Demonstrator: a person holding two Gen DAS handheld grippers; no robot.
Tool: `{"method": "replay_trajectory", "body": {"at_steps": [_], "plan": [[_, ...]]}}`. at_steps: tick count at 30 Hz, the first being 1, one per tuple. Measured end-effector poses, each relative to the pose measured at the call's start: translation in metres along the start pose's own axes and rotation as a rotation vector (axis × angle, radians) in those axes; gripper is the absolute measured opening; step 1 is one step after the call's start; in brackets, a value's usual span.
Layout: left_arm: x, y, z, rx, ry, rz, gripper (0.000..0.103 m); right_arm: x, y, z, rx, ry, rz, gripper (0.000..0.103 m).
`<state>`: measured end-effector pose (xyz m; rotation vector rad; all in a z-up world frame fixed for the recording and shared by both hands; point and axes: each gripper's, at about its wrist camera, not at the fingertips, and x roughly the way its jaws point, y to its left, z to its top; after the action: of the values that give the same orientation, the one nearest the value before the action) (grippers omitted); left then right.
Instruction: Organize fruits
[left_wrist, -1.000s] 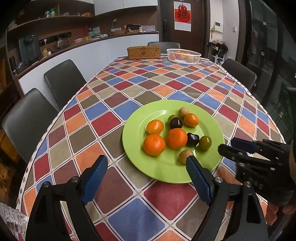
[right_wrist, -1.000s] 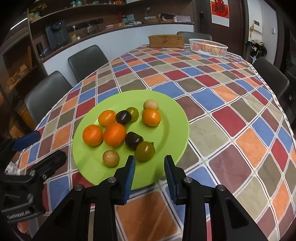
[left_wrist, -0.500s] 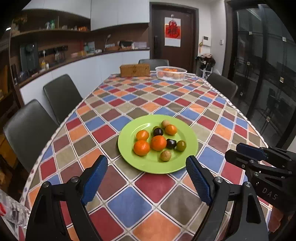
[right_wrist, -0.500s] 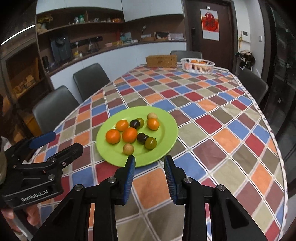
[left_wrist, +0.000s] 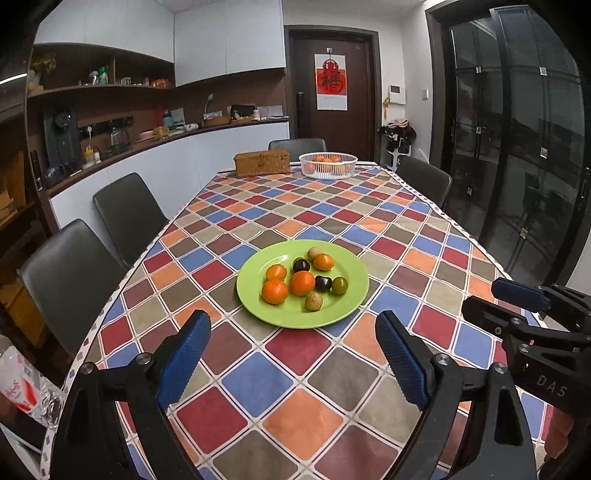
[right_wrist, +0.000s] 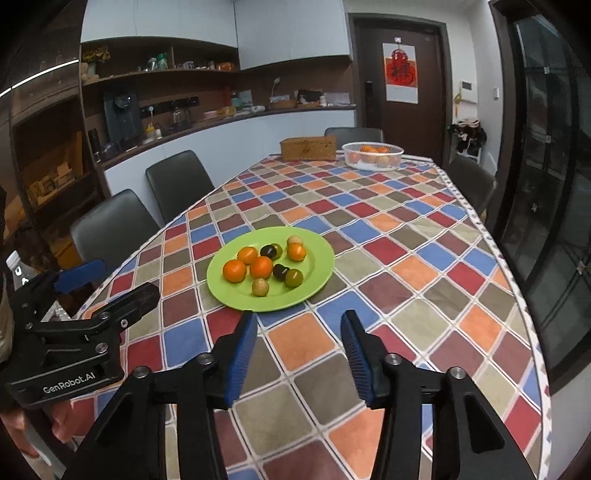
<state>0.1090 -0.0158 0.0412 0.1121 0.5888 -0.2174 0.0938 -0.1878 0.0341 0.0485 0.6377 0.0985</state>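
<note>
A green plate (left_wrist: 347, 306) (right_wrist: 317, 280) sits on the checkered tablecloth and holds several small fruits: oranges (left_wrist: 302, 283) (right_wrist: 261, 267), dark plums (left_wrist: 323, 283), a green fruit (left_wrist: 340, 285) and tan round fruits (left_wrist: 313, 301). My left gripper (left_wrist: 291, 358) is open and empty, held back above the table in front of the plate; it also shows in the right wrist view (right_wrist: 107, 284). My right gripper (right_wrist: 297, 350) is open and empty, also short of the plate; it shows at the right of the left wrist view (left_wrist: 506, 299).
A white basket of oranges (left_wrist: 327, 165) (right_wrist: 372, 155) and a woven box (left_wrist: 261, 162) stand at the table's far end. Dark chairs (left_wrist: 127, 214) line the left side and far end. A plastic bottle (left_wrist: 22, 387) is at the lower left.
Both grippers have pulled back and risen away from the plate, so the plate looks smaller and farther. The right gripper's jaws have opened wider. The fruits have not moved.
</note>
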Motion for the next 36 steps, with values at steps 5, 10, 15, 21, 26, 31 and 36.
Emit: {"method": "replay_trajectory", "body": {"at_steps": [5, 10, 15, 21, 26, 31, 36], "plan": [[-0.017, -0.002, -0.002, -0.003, -0.020, -0.005, 0.093, -0.020, -0.001, -0.007, 0.011, -0.017, -0.028, 0.054], [-0.035, -0.008, 0.000, 0.010, -0.055, -0.017, 0.096, -0.037, -0.005, -0.012, 0.021, -0.032, -0.038, 0.055], [-0.044, -0.013, 0.001, 0.023, -0.071, -0.019, 0.096, -0.048, -0.008, -0.015, 0.031, -0.043, -0.038, 0.055], [-0.047, -0.016, -0.001, 0.022, -0.065, -0.026, 0.096, -0.057, -0.009, -0.017, 0.037, -0.054, -0.049, 0.055], [-0.049, -0.016, -0.004, 0.011, -0.050, -0.042, 0.096, -0.059, -0.010, -0.017, 0.038, -0.059, -0.056, 0.055], [-0.053, -0.014, -0.003, 0.011, -0.060, -0.034, 0.101, -0.061, -0.010, -0.017, 0.037, -0.066, -0.055, 0.055], [-0.055, -0.013, -0.003, 0.016, -0.065, -0.021, 0.101, -0.063, -0.010, -0.016, 0.039, -0.068, -0.055, 0.055]]}}
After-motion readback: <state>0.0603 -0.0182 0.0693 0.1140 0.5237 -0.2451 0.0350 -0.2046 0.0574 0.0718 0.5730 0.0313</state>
